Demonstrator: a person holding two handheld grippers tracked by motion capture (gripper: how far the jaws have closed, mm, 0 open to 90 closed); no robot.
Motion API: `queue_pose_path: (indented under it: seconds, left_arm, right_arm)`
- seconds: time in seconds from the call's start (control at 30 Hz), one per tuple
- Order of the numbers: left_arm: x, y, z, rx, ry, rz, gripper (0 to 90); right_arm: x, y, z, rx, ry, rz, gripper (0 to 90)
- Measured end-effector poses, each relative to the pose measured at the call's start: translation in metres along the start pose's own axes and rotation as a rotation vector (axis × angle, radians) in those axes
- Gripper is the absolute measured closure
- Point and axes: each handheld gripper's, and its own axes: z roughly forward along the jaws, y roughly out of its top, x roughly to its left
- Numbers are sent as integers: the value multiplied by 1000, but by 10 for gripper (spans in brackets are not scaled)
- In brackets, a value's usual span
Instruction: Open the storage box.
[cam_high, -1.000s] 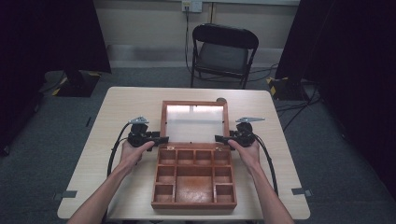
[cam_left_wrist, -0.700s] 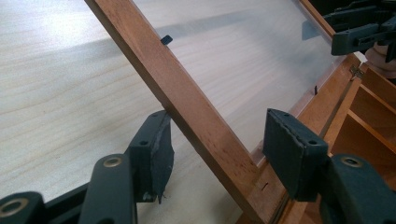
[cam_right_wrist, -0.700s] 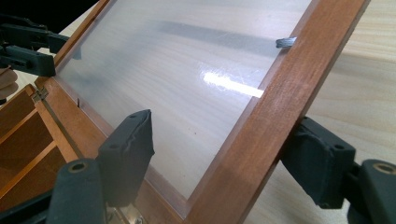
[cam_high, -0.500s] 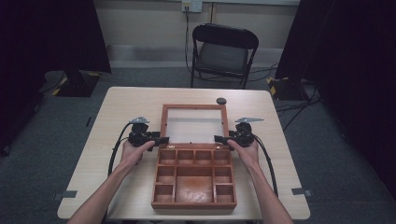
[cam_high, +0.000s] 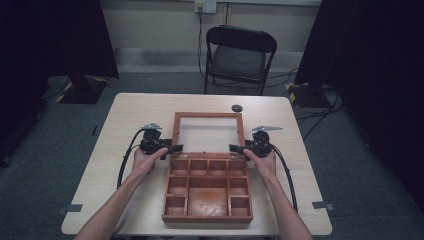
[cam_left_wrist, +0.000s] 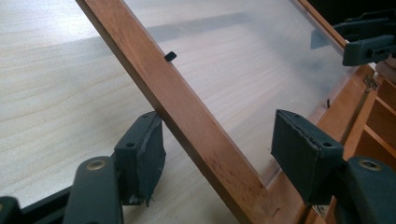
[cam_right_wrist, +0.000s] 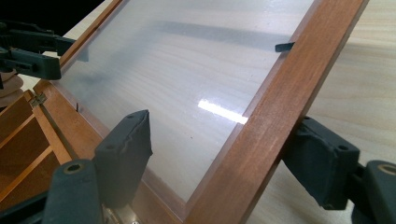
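Wooden compartment box (cam_high: 207, 192) is sitting at the table's (cam_high: 125, 115) near edge, its glass-paned lid (cam_high: 208, 132) now swinging further back than a second ago — opening looks nearly done. Left gripper (cam_high: 169, 148) and right gripper (cam_high: 239, 148) are straddling the lid's side rails, jaws spread; the gripper views are revealing gaps — no firm clamp.

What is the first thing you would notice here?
A brown wooden box with little compartments sits open in the middle of the table. Its lid, a wooden frame around a clear pane, is tipped back behind it. The left claw and the right claw sit at the lid's two side rails, each open with a rail between its jaws. A small dark round thing lies farther back.
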Motion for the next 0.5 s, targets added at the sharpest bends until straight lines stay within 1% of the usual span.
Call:
queue_pose_path:
  seconds: [0.07, 0.13, 0.17, 0.27, 0.37, 0.43, 0.47, 0.5]
  left_arm:
    - [0, 0, 1, -5, 1, -11, 325]
    - [0, 0, 2, 5, 8, -14, 307]
    - [1, -1, 2, 11, 4, -22, 300]
    - [2, -3, 3, 0, -2, -32, 299]
    - [1, -3, 3, 0, 5, -34, 291]
    - [2, -3, 4, 1, 0, -39, 290]
    - [2, -3, 4, 2, 0, -49, 289]
    - [3, -3, 4, 10, -6, -46, 288]
  right_arm:
    - [-1, 0, 0, 2, 3, 5, 241]
    - [0, 0, 1, 5, -13, -3, 216]
    - [0, -1, 2, 8, -19, -2, 206]
    - [0, -1, 2, 12, -22, 7, 201]
    - [0, -1, 3, 14, -34, 1, 189]
    - [1, -1, 3, 15, -37, 0, 188]
    - [0, -1, 3, 15, -36, 1, 184]
    - [0, -1, 3, 17, -41, -1, 178]
